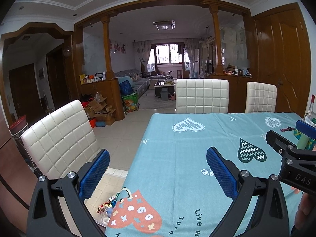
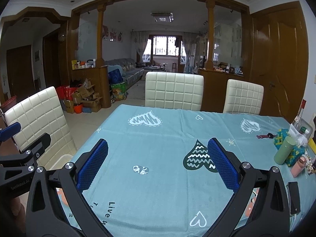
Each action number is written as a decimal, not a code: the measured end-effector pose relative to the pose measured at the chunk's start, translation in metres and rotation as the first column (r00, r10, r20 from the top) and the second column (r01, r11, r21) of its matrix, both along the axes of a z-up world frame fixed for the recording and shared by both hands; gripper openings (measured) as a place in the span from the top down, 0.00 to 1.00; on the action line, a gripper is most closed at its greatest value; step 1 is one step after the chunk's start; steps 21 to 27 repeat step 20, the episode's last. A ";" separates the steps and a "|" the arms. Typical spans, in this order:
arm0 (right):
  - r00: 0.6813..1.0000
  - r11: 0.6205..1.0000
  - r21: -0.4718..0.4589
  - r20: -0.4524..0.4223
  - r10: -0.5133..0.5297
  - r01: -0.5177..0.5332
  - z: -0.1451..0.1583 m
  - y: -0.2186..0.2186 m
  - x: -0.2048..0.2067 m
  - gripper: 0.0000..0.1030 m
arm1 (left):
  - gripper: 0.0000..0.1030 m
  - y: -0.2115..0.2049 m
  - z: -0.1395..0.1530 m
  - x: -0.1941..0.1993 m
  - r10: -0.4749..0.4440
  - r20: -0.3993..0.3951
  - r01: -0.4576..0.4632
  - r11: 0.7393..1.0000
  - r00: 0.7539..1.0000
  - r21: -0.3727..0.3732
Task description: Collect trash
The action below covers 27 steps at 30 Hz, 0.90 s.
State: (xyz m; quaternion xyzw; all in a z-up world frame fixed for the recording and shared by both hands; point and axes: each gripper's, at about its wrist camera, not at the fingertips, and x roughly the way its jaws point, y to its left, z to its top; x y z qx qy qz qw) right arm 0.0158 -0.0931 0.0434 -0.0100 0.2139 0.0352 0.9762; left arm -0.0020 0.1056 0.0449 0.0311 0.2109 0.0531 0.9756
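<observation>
Trash (image 1: 107,207) is visible only in the left wrist view: a small heap of crumpled, shiny coloured wrappers lying low beside the near left corner of the desk (image 1: 197,148), apparently inside a pale container whose rim shows in the right wrist view just below the near chair. Whether the wrappers rest in that container or on the floor cannot be settled from these views.

Left gripper (image 1: 158,173): fingers spread wide, nothing between them. It hangs over the desk's left edge, above and beyond the wrappers, not touching them.

Right gripper (image 2: 158,164): fingers likewise released and empty, held over the middle of the teal heart-print cloth.

Desk surface: the central area under both grippers shows no loose litter. Along the right edge stand a green bottle (image 2: 284,150), a knitted green-and-yellow item (image 2: 282,138), a pink cup (image 2: 298,166), a clear bag of small articles, a dark phone (image 2: 294,197) and a small reddish object further back. None of these reads clearly as rubbish.

Assessment: if the wrappers are already in a bin, the collecting appears largely done, with the desk centre cleared and both tools unloaded. If they lie loose, the main pickup is not yet done. What remains, in my judgement, is to confirm the status of the wrappers and check the right-hand cluster for any discardable piece.
</observation>
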 end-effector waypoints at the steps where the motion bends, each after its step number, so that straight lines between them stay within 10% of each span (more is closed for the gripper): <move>1: 1.000 1.000 0.000 0.000 0.001 -0.001 0.000 0.000 0.000 0.04 | 0.07 0.000 0.000 0.000 -0.001 -0.002 0.001 1.000 1.000 -0.001; 27: 1.000 1.000 0.007 -0.003 -0.003 0.003 -0.002 -0.007 0.000 0.04 | 0.07 -0.010 -0.003 0.000 -0.049 -0.018 0.049 0.999 0.999 0.007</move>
